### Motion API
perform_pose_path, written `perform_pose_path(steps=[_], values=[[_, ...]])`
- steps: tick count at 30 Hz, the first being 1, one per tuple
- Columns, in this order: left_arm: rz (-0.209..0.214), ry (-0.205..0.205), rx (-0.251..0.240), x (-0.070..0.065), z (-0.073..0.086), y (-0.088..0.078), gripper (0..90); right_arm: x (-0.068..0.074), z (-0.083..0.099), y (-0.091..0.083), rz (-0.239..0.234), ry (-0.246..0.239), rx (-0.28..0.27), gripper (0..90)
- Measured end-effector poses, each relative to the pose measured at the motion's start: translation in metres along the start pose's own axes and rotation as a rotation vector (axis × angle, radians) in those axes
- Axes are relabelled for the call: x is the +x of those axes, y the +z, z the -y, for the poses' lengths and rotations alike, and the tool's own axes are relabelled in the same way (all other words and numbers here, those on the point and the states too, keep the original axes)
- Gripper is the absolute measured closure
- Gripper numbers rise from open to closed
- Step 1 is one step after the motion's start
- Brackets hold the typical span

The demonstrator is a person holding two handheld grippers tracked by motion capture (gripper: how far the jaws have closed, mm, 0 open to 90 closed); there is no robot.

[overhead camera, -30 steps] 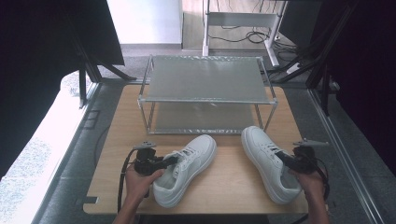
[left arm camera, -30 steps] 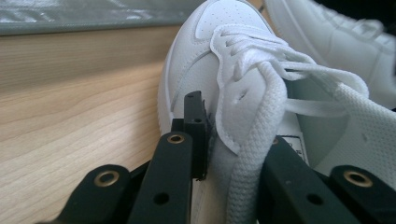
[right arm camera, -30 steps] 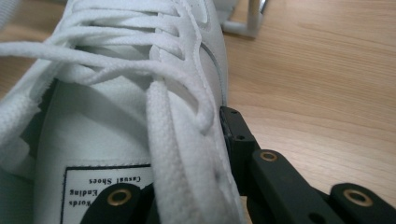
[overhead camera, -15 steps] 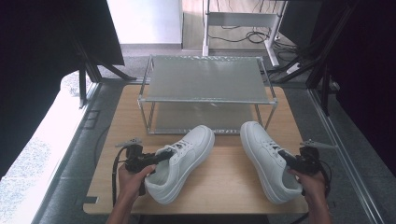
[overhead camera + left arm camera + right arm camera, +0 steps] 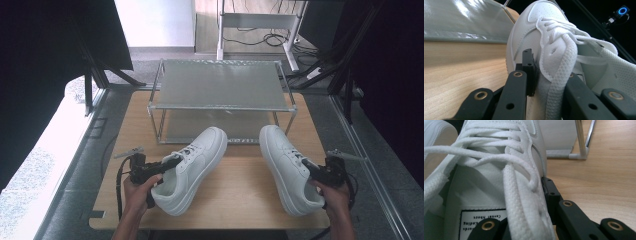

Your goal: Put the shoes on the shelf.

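Since a second ago the left sneaker (image 5: pixel 192 167) has slid toward 9 o'clock and swung its toe up toward 1 o'clock, while the right sneaker (image 5: pixel 290 167) is sitting about where it was. Both shoes are resting on the wooden table (image 5: pixel 240 192), just in front of the metal rack (image 5: pixel 222 90), the left one angled, the right one pointing its toe at roughly 11 o'clock. The left gripper (image 5: pixel 167 164) is clamping the sneaker's side wall by the laces, and the right gripper (image 5: pixel 314 171) is pinching the collar edge of its shoe the same way. Looks like both pickups are done; getting the pair onto the rack is what's left. They're plain white lace-up trainers with perforated toes, looking clean.
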State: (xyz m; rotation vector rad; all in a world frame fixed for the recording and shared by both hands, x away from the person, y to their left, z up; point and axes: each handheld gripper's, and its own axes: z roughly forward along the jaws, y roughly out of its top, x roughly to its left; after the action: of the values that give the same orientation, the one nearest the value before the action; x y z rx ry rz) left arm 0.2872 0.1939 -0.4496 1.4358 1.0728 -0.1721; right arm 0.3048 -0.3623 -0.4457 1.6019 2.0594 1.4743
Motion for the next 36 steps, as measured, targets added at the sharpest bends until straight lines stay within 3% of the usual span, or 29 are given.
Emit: perform_pose_path(steps=[21,36], values=[[0.047,-0.025,-0.079,-0.004,-0.003,-0.001,82.0,0.01,-0.008,0.0,-0.083,0.022,-0.082,86.0],[0.063,-0.012,-0.112,-0.014,-0.026,0.003,82.2,0.024,-0.032,0.003,-0.107,-0.012,-0.12,86.0]])
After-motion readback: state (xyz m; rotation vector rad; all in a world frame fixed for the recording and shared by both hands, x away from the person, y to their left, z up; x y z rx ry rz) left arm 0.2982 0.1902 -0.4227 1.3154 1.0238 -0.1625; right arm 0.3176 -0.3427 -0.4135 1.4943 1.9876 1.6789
